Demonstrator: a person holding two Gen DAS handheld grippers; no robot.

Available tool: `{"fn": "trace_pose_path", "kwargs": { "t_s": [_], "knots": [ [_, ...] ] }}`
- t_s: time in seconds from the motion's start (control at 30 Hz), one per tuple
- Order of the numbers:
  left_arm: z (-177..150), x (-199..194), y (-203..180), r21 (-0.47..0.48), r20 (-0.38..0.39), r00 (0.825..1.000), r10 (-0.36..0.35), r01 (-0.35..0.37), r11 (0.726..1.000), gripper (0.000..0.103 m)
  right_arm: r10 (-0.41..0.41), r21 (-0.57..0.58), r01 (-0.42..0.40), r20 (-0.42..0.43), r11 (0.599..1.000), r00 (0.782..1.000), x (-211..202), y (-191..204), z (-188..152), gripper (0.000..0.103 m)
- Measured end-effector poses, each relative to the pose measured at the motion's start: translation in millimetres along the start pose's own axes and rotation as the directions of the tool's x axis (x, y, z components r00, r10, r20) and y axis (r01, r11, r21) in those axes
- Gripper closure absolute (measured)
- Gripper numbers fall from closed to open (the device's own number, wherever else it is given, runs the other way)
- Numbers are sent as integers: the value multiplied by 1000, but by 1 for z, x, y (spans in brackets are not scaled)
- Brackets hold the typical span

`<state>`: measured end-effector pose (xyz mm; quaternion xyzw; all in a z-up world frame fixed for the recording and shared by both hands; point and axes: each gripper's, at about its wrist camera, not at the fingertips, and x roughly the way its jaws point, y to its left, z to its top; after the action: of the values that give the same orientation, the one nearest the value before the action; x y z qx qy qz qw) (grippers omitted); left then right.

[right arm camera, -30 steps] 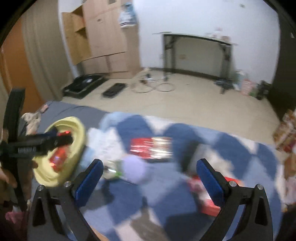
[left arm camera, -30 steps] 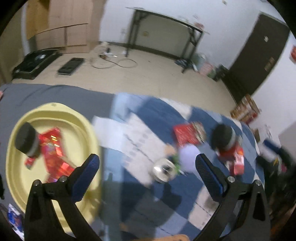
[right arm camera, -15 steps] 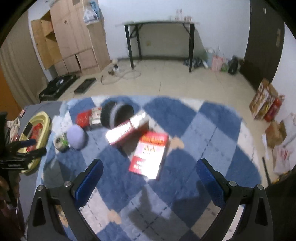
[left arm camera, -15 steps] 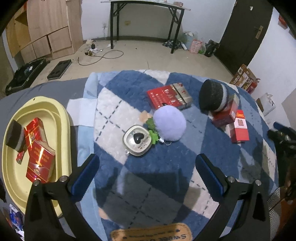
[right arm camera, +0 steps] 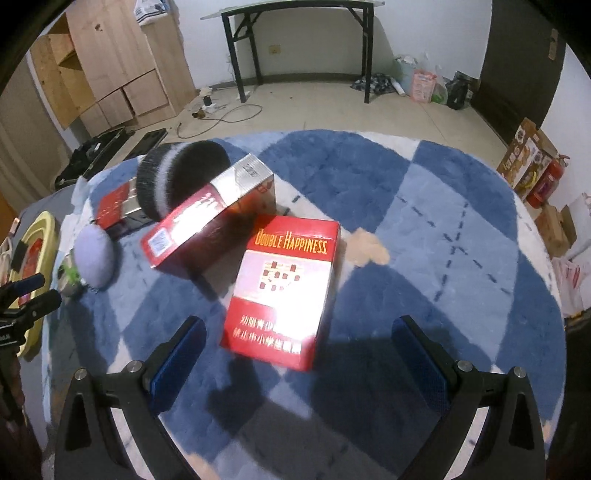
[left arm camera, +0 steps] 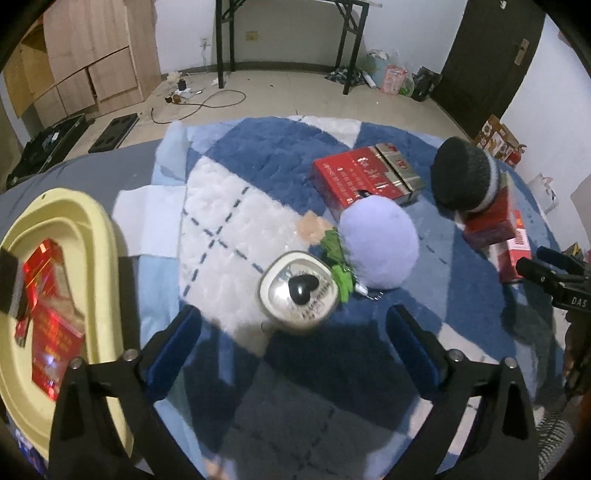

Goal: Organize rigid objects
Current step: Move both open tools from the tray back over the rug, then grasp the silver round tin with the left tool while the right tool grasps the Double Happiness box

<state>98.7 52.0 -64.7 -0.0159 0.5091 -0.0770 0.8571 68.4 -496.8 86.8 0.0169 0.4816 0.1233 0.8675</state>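
Note:
My left gripper (left arm camera: 293, 332) is open and empty, just short of a round cream tin with a black heart (left arm camera: 298, 291) on the blue and white rug (left arm camera: 229, 236). A lilac pompom (left arm camera: 378, 242) lies against the tin. A yellow tray (left arm camera: 99, 240) at the left holds red boxes (left arm camera: 51, 332). My right gripper (right arm camera: 295, 343) is open and empty, just short of a red Double Happiness box (right arm camera: 284, 291). A second red box (right arm camera: 207, 218) leans on a black and grey fuzzy puff (right arm camera: 173, 173).
A flat red and silver box (left arm camera: 364, 181) lies beyond the pompom. The puff (left arm camera: 465, 179) and red boxes (left arm camera: 491, 221) sit at the right in the left wrist view. A black table (right arm camera: 299, 33), wooden cabinets (right arm camera: 107, 62) and a dark door (right arm camera: 517, 59) stand behind.
Both views swung and steadied. My left gripper came closer to the tin and pompom. My right gripper moved right and came close to the Double Happiness box. Both stayed open.

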Motion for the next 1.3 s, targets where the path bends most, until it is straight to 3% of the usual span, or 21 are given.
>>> {"fn": "trace_pose_path", "kwargs": {
  "t_s": [0.07, 0.13, 0.17, 0.27, 0.4, 0.43, 0.6, 0.97, 1.13, 1.3],
  "knots": [
    [1, 9, 1, -1, -12, 1000, 7, -7, 1000, 12, -10, -7, 10, 7, 1000, 1000, 13, 3, 1, 0],
    [2, 18, 3, -15, -16, 1000, -3, 3, 1000, 25, -11, -12, 11, 8, 1000, 1000, 26, 4, 1, 2],
    [2, 20, 4, -16, -18, 1000, -4, 4, 1000, 26, -15, -12, 16, 12, 1000, 1000, 32, 5, 2, 3],
    [1, 24, 1, 1, -2, 1000, 18, -18, 1000, 31, -42, -34, 44, 45, 998, 998, 41, 5, 3, 12],
    [0, 23, -5, 39, 21, 999, 33, -34, 999, 47, -61, -72, 68, 91, 995, 994, 44, 9, 1, 32],
    [0, 23, -6, 40, 23, 999, 35, -36, 999, 48, -67, -81, 75, 100, 994, 993, 45, 10, 0, 39],
    [1, 16, -4, 18, 27, 999, 21, -22, 1000, 48, -58, -91, 69, 122, 993, 991, 41, 7, -2, 46],
    [4, -30, -9, 29, 79, 997, 3, -5, 1000, 50, -35, -77, 48, 164, 996, 986, -15, -12, -3, 46],
    [6, -61, -8, 30, 124, 992, 1, -5, 1000, 50, -18, -161, 58, 235, 985, 972, -57, -1, -2, 46],
    [2, -78, 0, 3, 142, 990, -3, 3, 1000, 50, 21, -192, 26, 240, 981, 970, -80, 13, -9, 46]
  ]
}}
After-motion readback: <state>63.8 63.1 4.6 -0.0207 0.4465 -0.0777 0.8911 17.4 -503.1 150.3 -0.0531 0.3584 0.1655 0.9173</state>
